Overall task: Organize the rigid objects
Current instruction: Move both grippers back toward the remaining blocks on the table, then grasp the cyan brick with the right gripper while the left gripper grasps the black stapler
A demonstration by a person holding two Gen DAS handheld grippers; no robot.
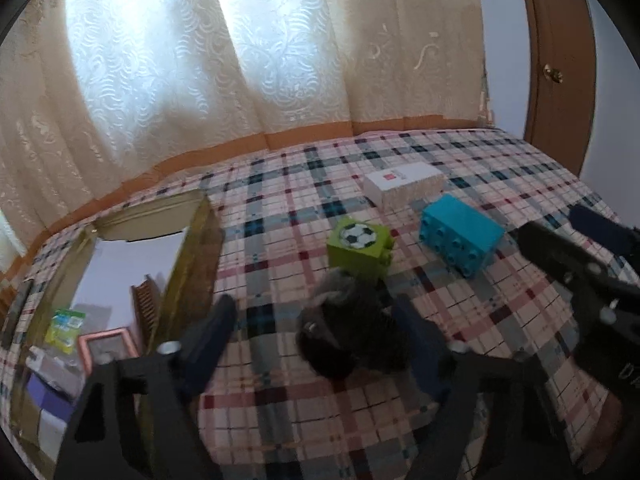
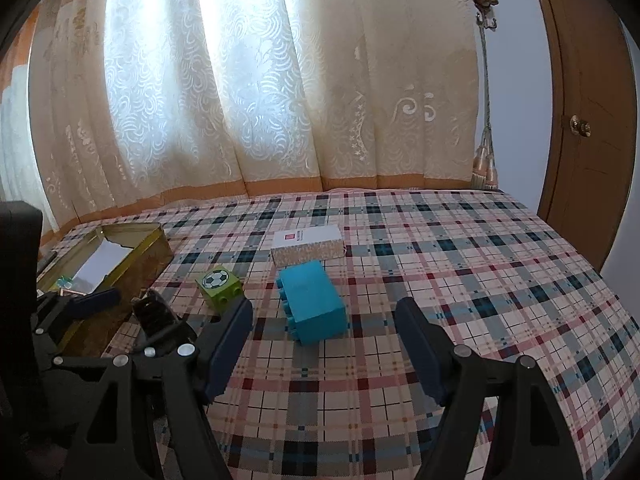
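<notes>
A dark round object [image 1: 352, 332] sits between the fingers of my left gripper [image 1: 316, 312]; the jaws stand wide around it, touching it on the right side at most. It also shows in the right wrist view [image 2: 154, 312]. A green cube with a football picture [image 1: 360, 248] [image 2: 219, 286], a blue building block [image 1: 460, 234] [image 2: 312, 306] and a white box [image 1: 404, 186] [image 2: 308, 246] lie on the plaid bed. My right gripper [image 2: 324, 312] is open and empty, just short of the blue block.
A gold tin box [image 1: 192, 248] [image 2: 132, 256] stands open at the left, holding packets and small boxes. Curtains hang behind the bed [image 2: 480, 280]. A brown door [image 2: 592, 128] is at the right. The right gripper's body shows in the left wrist view [image 1: 580, 272].
</notes>
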